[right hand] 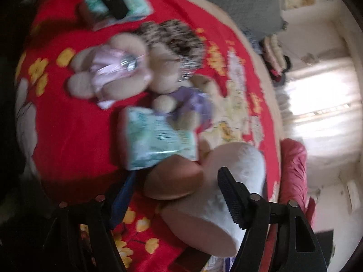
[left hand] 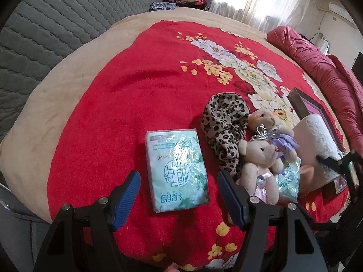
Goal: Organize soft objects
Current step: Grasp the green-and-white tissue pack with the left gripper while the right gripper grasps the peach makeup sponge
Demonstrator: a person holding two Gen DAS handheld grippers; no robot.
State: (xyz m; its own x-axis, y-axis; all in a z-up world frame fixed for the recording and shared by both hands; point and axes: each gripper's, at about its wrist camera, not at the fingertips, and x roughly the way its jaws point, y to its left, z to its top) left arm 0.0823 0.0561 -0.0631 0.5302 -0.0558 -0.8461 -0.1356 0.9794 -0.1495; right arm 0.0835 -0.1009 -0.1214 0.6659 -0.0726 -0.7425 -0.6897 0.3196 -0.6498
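The left gripper (left hand: 179,195) stood spread, ribbed blue pads (left hand: 127,195) flanking a glossy flat tissue pack (left hand: 177,170) on the plush red blanket (left hand: 136,90). The right gripper's (right hand: 174,195) jaws gaped around a fuzzy slipper (right hand: 226,181), blurred. Furry bears (left hand: 261,156) lay right of the pack.

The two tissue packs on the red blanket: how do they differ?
The near tissue pack lies flat and alone on the red blanket, its whole printed face showing; the far tissue pack is tilted and wedged against the teddy bears, partly hidden. The near one sits between the open left gripper fingers; the far one lies off to the side. Both share pale green wrapping with the same print.
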